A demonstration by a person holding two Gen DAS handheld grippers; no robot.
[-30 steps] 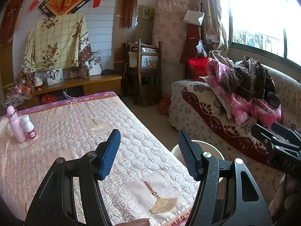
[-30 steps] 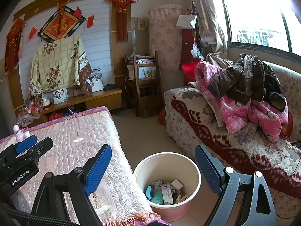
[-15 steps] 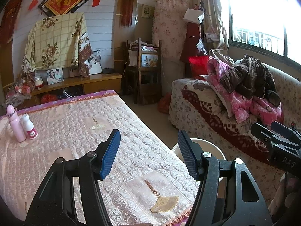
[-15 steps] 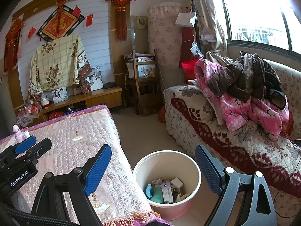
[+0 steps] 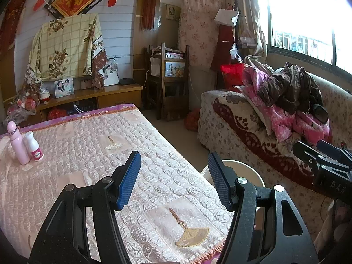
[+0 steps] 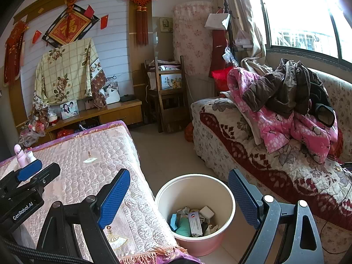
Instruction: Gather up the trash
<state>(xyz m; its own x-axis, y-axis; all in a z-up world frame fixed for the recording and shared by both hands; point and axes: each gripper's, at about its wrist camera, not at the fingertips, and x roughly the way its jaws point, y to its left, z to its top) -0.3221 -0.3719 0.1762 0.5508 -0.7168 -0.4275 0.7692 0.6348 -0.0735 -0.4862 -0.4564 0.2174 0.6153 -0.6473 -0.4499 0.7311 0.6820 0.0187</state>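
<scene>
Both grippers apparently unmoved, empty.

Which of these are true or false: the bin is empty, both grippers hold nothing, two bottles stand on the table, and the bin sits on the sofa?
1. The bin is empty. False: it holds trash at the bottom.
2. The left gripper and right gripper hold nothing. True.
3. Two bottles stand on the covered table. True.
4. The bin sits on the sofa. False: it stands on the floor between table and sofa.
</scene>
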